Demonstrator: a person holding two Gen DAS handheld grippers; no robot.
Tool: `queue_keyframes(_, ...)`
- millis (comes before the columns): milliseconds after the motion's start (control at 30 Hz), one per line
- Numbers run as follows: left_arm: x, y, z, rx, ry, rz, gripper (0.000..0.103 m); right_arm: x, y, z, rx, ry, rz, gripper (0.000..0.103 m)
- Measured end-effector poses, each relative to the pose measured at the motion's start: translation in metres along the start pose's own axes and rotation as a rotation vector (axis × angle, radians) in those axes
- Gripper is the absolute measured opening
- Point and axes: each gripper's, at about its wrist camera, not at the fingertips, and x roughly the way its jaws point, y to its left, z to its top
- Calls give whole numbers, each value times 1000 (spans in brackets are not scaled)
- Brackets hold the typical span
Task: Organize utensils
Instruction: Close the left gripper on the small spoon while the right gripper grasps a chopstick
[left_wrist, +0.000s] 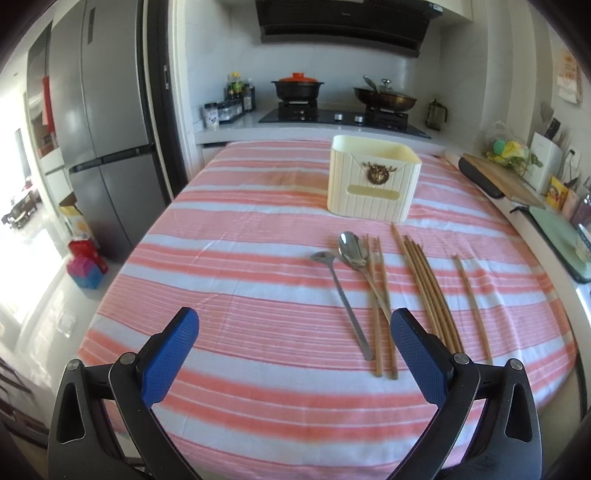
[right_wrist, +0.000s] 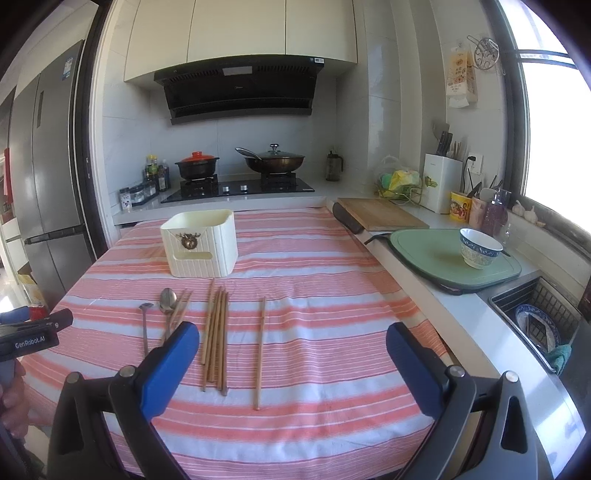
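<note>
Hovering above the pink-and-white striped tablecloth (left_wrist: 236, 258), the left gripper (left_wrist: 294, 349) has its blue-padded fingers spread wide apart with nothing between them. Ahead of it and toward its right finger lie the utensils. Farthest left is a small steel spoon (left_wrist: 341, 295), bowl pointing away; just beside it a larger steel spoon (left_wrist: 355, 251) rests across a pair of brown wooden chopsticks (left_wrist: 382, 306), whose near ends lie close to the right finger's tip. Next comes a bundle of brown wooden chopsticks (left_wrist: 424, 284), running partly behind that finger, and then a single wooden chopstick (left_wrist: 472, 306) lying apart on the right. Beyond them all stands a cream ribbed plastic utensil holder (left_wrist: 373, 181) with a brass emblem on its front.

From the right wrist view, the right gripper (right_wrist: 292, 354) is likewise held wide apart and empty over the cloth. The chopstick bundle (right_wrist: 216, 339) and the single chopstick (right_wrist: 260, 350) lie ahead between its fingers, the spoons off beyond its left finger, the holder (right_wrist: 201, 243) farther back. A green cutting board (right_wrist: 436, 258) carries a blue-patterned bowl (right_wrist: 480, 251) on the counter to the right.
</note>
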Motion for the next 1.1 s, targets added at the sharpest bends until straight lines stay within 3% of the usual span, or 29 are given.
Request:
queue_keyframes(233, 68, -17, 3, -11, 86, 26, 103, 65, -5, -17, -44, 66, 12, 103)
queue_keyframes(400, 108, -25, 3, -24, 139, 50, 103, 115, -5, -23, -63, 168, 25, 103)
queue_keyframes(633, 155, -33, -2, -23, 211, 86, 102, 148, 3, -25, -49, 245, 44, 103)
queue_keyframes(1100, 152, 10, -11, -51, 233, 122, 102, 160, 18, -24, -99, 259, 49, 103)
